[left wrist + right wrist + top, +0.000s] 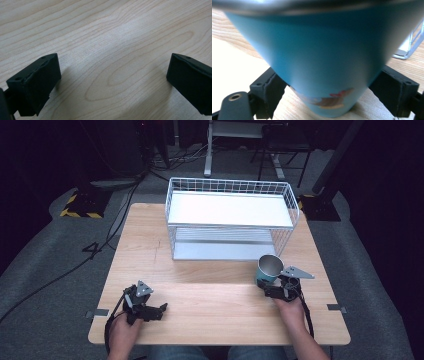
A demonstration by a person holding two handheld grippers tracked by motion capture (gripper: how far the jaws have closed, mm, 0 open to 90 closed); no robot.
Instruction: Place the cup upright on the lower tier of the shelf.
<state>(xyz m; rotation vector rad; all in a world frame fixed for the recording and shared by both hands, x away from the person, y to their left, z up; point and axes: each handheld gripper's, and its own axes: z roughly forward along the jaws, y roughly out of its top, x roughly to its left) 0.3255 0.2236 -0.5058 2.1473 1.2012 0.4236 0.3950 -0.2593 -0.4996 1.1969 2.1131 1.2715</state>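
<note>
Right gripper (266, 285) at lower right of the high view, just in front of the wire rack (231, 218); jaws closed against the lower sides of a blue cup (268, 269), one jaw on each flank. Cup upright, metal rim and bare metal inside open to the top, base at or just above the wooden table (200, 310); contact with the wood not clear. In the right gripper view, blue cup wall (312, 57) across most of the frame, black jaws pressed to it at lower left and lower right, a small reddish print near the cup's base, a corner of the rack at the right edge.

Left gripper (162, 309) at lower left of the high view, well apart from the cup, low over the table near the front edge. In the left gripper view, jaws spread wide at the lower corners of the frame, bare wood grain (112, 50) between them, nothing held.
</note>
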